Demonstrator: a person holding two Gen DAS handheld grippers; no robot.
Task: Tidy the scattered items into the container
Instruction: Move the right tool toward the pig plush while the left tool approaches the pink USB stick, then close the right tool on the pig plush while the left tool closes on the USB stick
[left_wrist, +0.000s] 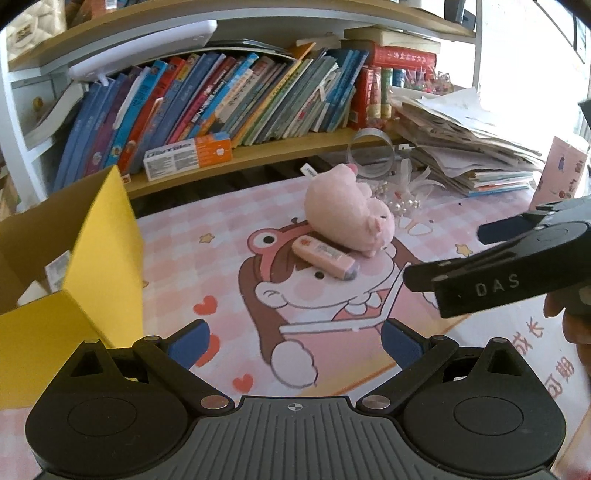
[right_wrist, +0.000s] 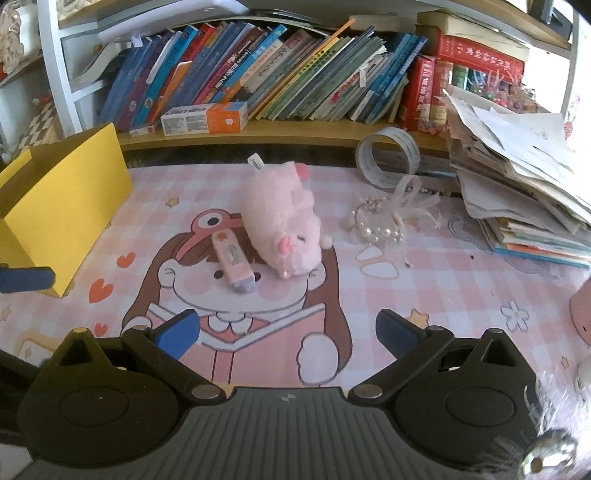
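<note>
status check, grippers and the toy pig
Left gripper open, empty. Right gripper open, empty. Toy pig on mat, pink tube against it. Yellow box left, path clear.

Black grippers with blue-padded fingers (left_wrist: 192, 341), silver screws, "DAS" lettering (left_wrist: 496, 285).

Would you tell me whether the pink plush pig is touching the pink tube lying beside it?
Touching: in the right wrist view the plush pig presses against the pink tube with no mat visible between them.
</note>
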